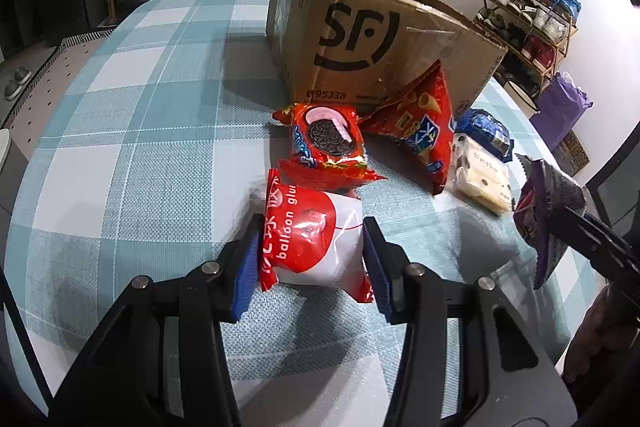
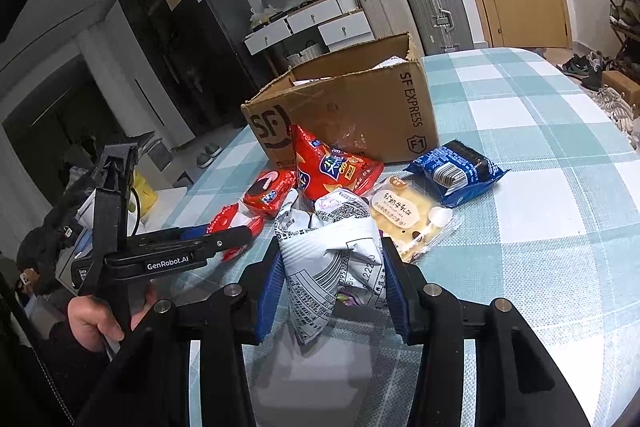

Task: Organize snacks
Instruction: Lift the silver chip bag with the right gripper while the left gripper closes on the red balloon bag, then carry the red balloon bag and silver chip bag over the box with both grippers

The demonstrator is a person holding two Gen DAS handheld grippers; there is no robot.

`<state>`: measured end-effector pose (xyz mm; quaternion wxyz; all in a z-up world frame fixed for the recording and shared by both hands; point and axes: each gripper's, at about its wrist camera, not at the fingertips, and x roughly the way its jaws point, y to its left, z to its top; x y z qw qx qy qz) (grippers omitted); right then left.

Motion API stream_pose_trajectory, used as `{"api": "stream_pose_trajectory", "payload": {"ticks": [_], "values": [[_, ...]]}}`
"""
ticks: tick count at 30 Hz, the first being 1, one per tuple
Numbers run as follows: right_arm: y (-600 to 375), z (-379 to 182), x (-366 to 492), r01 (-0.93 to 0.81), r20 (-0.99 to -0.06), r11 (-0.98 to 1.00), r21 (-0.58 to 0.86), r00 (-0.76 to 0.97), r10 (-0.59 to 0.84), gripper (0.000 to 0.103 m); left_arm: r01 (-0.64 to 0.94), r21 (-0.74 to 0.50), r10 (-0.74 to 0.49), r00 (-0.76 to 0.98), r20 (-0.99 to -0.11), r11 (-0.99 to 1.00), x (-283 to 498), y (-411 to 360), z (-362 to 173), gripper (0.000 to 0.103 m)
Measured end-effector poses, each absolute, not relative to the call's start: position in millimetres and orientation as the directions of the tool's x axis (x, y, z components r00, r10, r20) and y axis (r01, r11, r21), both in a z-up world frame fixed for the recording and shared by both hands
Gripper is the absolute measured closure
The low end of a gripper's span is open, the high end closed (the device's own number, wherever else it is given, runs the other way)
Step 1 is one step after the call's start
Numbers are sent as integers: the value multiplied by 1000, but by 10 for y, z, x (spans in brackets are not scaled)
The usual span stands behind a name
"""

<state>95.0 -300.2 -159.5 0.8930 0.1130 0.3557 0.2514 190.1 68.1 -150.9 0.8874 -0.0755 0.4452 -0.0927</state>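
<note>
gripping a red-and-white snack bag (image 1: 312, 239), the left gripper (image 1: 310, 259) jaws pinch it; right gripper (image 2: 332, 287) jaws clamp a purple snack bag (image 2: 332, 259) near the cardboard box (image 2: 352, 107).

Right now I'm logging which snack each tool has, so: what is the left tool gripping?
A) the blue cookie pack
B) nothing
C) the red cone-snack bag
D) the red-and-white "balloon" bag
D: the left tool has its blue pads pressed on both sides of the red-and-white balloon bag.

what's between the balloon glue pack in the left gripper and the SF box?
Left wrist view: the red Oreo packet lies between the balloon glue pack and the SF box, with bare tablecloth to its left.
</note>
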Motion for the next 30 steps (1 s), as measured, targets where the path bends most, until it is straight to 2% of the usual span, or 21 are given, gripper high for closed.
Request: {"api": "stream_pose_trajectory", "payload": {"ticks": [13,30], "values": [[-2958,-1491,957,-382,-563,845,374,630,534,57,125,-245,-269,617,-739,961,1797,679,-1232,58],[-2879,-1137,1152,-421,-506,831,364,659,556,57,209,-238,-316,674,-668,948,1861,488,-591,58]]}}
